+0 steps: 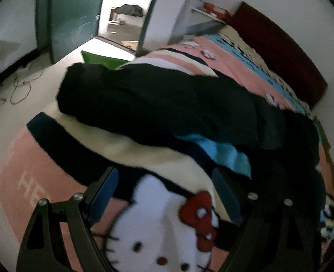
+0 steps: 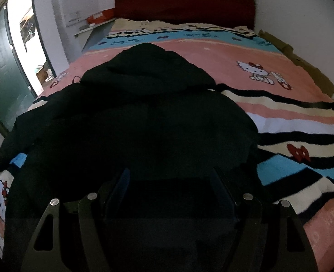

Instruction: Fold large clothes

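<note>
A large black hoodie (image 2: 144, 117) lies spread on the bed, its hood (image 2: 148, 65) toward the headboard. In the left wrist view one black sleeve (image 1: 148, 104) stretches across the blanket toward the bed's edge. My left gripper (image 1: 164, 181) is open and hangs over the cartoon cat face on the blanket (image 1: 158, 226), short of the sleeve, with nothing between its fingers. My right gripper (image 2: 170, 176) is open above the lower part of the hoodie's body. Its blue pads (image 2: 121, 181) stand apart over the dark cloth, and no pinched fold shows.
A pink, blue and striped cartoon blanket (image 2: 280, 113) covers the bed. The dark red headboard (image 2: 185, 4) is at the far end against a white wall. A shelf with an orange box (image 2: 99, 19) is left of it. A green door (image 1: 74, 15), a loose cable (image 1: 21, 86) and a green item (image 1: 99, 59) are beside the bed.
</note>
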The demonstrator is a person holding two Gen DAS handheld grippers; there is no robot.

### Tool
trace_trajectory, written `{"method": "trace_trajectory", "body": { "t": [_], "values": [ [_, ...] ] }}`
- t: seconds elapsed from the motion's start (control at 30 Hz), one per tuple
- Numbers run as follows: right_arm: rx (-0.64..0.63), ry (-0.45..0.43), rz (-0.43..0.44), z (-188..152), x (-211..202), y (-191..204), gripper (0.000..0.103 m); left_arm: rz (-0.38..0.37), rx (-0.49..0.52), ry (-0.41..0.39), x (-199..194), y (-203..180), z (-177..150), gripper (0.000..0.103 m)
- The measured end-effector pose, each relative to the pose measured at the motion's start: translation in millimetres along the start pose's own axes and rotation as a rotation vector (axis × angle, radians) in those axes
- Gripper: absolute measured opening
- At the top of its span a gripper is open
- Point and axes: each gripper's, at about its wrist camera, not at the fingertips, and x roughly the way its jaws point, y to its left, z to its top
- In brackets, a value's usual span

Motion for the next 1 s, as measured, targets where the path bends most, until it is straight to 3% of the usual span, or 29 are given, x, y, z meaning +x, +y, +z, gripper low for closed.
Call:
{"method": "trace_trajectory", "body": {
  "t": [0.2, 0.5, 0.73, 1.0],
  "values": [
    [0.024, 0.014, -0.021, -10, -2, -16, 0.073, 0.03, -0.152, -0.017, 8, 46, 22, 0.085],
    [0.06, 0.033, -0.057, -24, -4, -35, 0.073, 0.055, -0.22, -0.035, 9, 84, 25, 0.085],
    [0.062, 0.037, -0.079, -27, -9, -38, 0.073, -0.045, -0.338, -0.015, 35, 101, 43, 0.085],
    [0.053, 0.014, -0.093, -24, -23, -42, 0.073, -0.127, -0.557, -0.02, 72, 124, 76, 0.083]
  ]
}}
